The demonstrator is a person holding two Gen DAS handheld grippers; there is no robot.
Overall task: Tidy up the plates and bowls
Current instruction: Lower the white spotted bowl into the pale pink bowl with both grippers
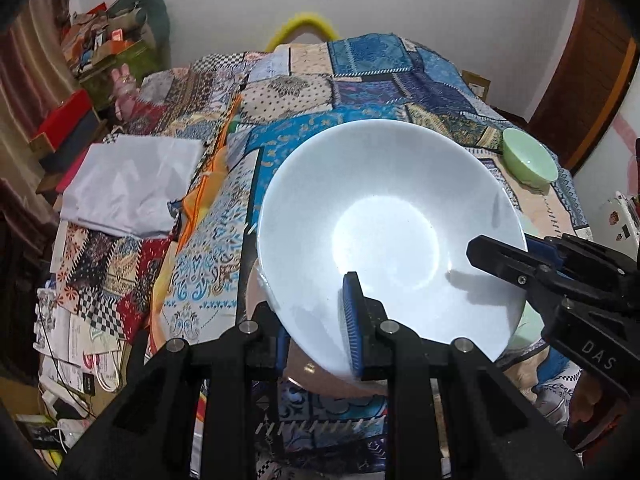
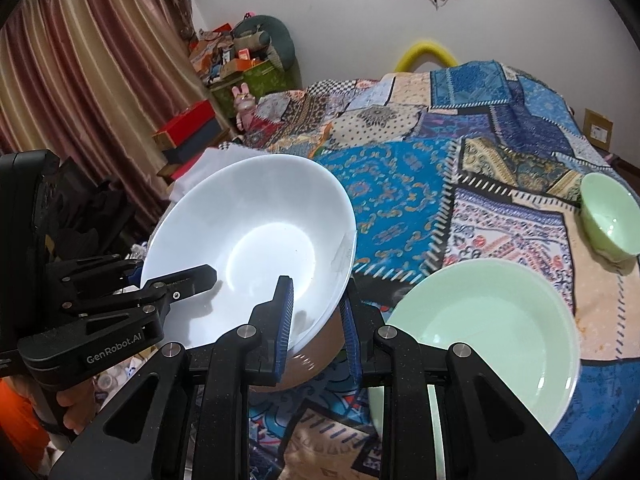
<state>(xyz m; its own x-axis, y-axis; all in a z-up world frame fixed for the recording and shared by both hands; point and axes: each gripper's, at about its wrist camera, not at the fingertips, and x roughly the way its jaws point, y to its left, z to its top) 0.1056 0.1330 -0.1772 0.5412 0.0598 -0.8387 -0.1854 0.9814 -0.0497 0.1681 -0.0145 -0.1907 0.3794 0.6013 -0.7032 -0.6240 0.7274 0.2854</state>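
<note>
the white bowl (image 2: pixel 256 240) is held tilted above the quilted bed (image 2: pixel 404 184), its rim pinched by both the left gripper (image 1: pixel 316 328) and right gripper (image 2: pixel 316 320), and lowering into the green plate (image 2: pixel 480 332) is judged next, calling for level, coordinated release.

"das" is printed on the right gripper (image 1: pixel 498 254), "genrobot.ai" on the left gripper (image 2: pixel 176 284).
</note>
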